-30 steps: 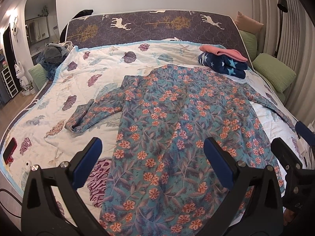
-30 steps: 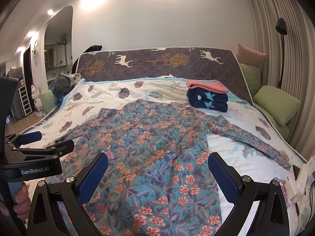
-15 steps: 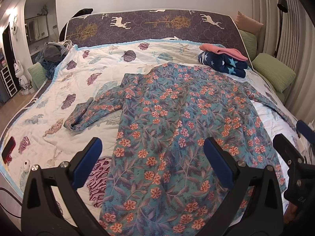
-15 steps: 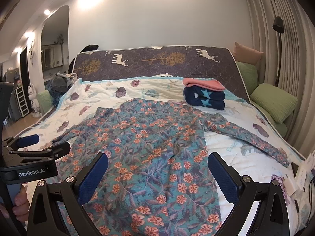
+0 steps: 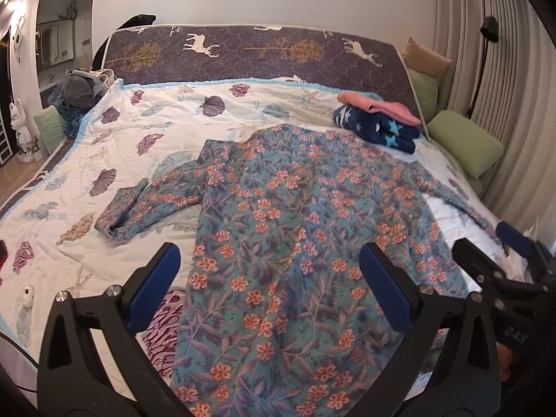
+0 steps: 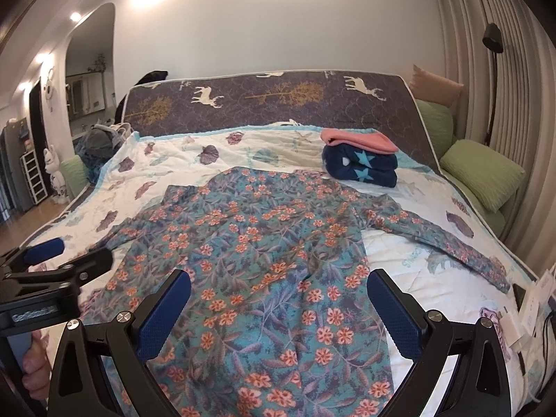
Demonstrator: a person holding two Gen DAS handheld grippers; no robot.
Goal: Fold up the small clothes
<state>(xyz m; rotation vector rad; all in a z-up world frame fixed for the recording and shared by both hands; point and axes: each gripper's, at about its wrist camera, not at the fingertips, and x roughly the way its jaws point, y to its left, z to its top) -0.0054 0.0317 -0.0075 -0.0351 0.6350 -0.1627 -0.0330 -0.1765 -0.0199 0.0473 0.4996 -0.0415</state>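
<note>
With the floral dress (image 5: 299,229) spread flat mid-bed, sleeves out left and right for folding, I hold left gripper (image 5: 269,278) and right gripper (image 6: 278,307) agape, empty, above its near hem.

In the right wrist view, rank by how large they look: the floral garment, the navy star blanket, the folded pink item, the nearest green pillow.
1. floral garment, by far the largest, though nearest the camera.
2. green pillow and navy star blanket: look alike, so unranked.
3. folded pink item, smallest.
</note>
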